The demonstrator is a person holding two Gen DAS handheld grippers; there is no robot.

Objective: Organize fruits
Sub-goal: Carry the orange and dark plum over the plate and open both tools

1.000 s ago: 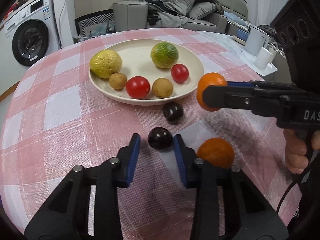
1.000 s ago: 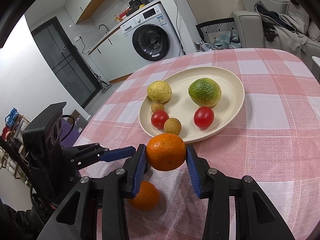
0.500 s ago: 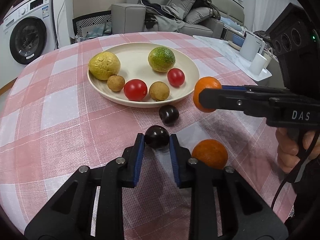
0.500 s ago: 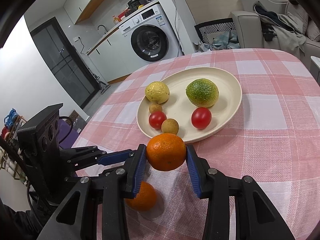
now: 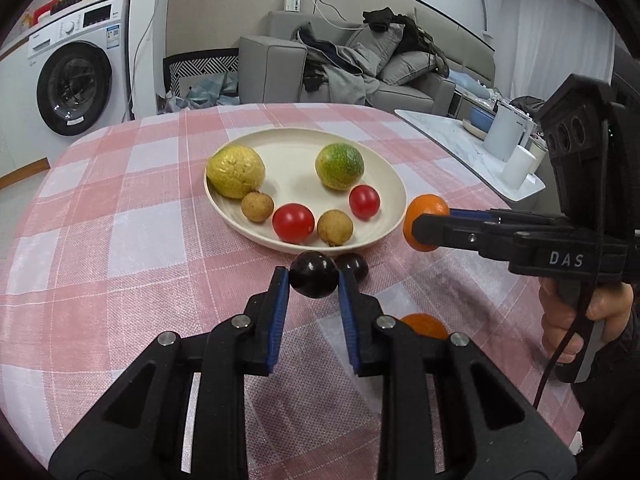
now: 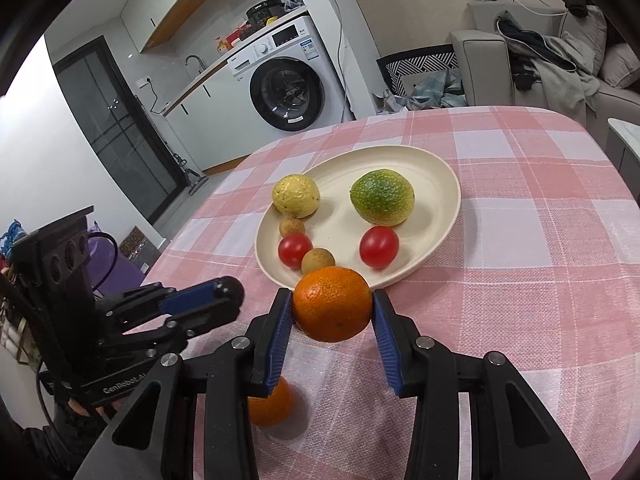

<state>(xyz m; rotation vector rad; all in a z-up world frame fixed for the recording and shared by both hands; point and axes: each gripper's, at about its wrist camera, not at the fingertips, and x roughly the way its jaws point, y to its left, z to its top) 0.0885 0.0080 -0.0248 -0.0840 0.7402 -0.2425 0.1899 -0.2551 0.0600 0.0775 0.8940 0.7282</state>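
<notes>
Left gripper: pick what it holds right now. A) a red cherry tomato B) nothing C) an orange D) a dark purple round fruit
D: the left gripper is shut on the dark purple fruit, pinched between its blue pads in front of the plate; the orange sits in the right gripper.

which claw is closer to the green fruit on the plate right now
Right. The right claw, shut on an orange, hangs at the plate's near rim on the green fruit's side. The left claw, shut on a dark fruit, sits farther back, short of the rim.
</notes>
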